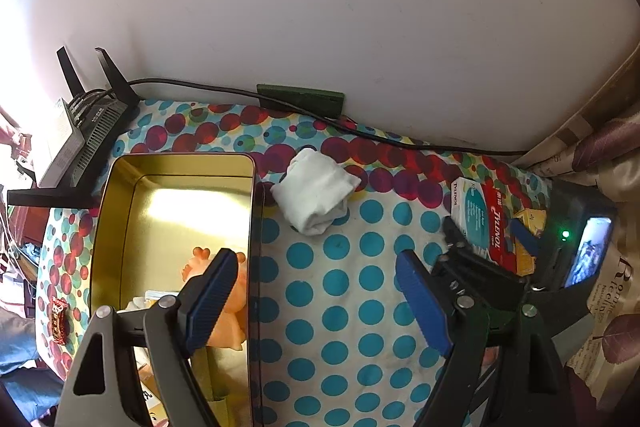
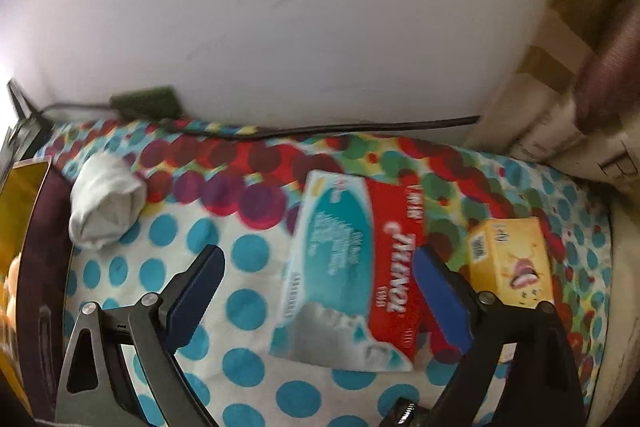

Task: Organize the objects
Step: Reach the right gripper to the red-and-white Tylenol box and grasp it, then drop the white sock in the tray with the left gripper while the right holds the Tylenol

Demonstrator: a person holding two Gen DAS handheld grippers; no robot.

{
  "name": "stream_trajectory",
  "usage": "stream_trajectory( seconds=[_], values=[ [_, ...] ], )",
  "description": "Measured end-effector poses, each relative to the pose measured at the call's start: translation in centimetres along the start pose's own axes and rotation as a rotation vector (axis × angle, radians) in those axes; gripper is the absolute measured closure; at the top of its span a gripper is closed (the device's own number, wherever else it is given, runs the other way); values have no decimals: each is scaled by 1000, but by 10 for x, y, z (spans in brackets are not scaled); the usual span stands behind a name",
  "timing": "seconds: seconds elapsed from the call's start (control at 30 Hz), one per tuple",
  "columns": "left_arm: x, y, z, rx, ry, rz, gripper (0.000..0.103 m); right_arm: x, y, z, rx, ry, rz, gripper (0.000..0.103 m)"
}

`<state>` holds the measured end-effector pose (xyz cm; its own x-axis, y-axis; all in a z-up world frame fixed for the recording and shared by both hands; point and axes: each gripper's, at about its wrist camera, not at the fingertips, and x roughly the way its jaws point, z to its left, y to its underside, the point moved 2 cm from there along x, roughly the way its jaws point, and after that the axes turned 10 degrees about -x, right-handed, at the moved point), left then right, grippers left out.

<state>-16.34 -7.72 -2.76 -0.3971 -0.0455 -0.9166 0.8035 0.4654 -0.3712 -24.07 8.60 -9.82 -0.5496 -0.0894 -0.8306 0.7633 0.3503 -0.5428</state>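
Cardboard is what the right gripper faces: a Tylenol box lying flat on the dotted tablecloth, straddled by blue fingers spread wide and touching nothing. It looks light and stiff, though hollow, so I would judge a gentle pinch across its two long edges safest; a hard squeeze could dent it. A small yellow box sits just beside it at three o'clock. The rolled white cloth, soft and squashy, lies at eleven o'clock from the medicine. The left gripper hangs spread and empty above the right rim of the gold tin, which holds an orange toy.
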Motion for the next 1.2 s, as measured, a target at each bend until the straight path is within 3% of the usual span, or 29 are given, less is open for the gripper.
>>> stream_trajectory(
  seconds=[0.1, 0.23, 0.33, 0.37, 0.57, 0.7, 0.8, 1.2],
  values=[
    [2, -2, -4, 12, -7, -2, 20, 0, 2, -12, 24, 61, 3, 7],
    [7, -5, -13, 37, -16, 4, 20, 17, 4, -24, 65, -11, 78, 8],
    [12, -4, -18, 59, -27, 2, 20, 22, 4, -26, 63, -29, 86, 19],
    [13, -4, -18, 60, -31, 1, 20, 20, 3, -26, 51, -18, 77, 32],
    [34, -10, -24, 75, -40, 1, 20, 10, 7, -43, 98, -129, 55, 34],
    [60, -20, -32, 117, -36, 27, 20, -18, 17, -56, 102, -164, 5, 33],
    [82, -26, -35, 146, -75, 39, 20, -37, 27, -61, 99, -193, -9, 33],
    [124, -34, -29, 155, -154, 103, 20, -83, 22, -52, 89, -227, -93, 32]
  ],
)
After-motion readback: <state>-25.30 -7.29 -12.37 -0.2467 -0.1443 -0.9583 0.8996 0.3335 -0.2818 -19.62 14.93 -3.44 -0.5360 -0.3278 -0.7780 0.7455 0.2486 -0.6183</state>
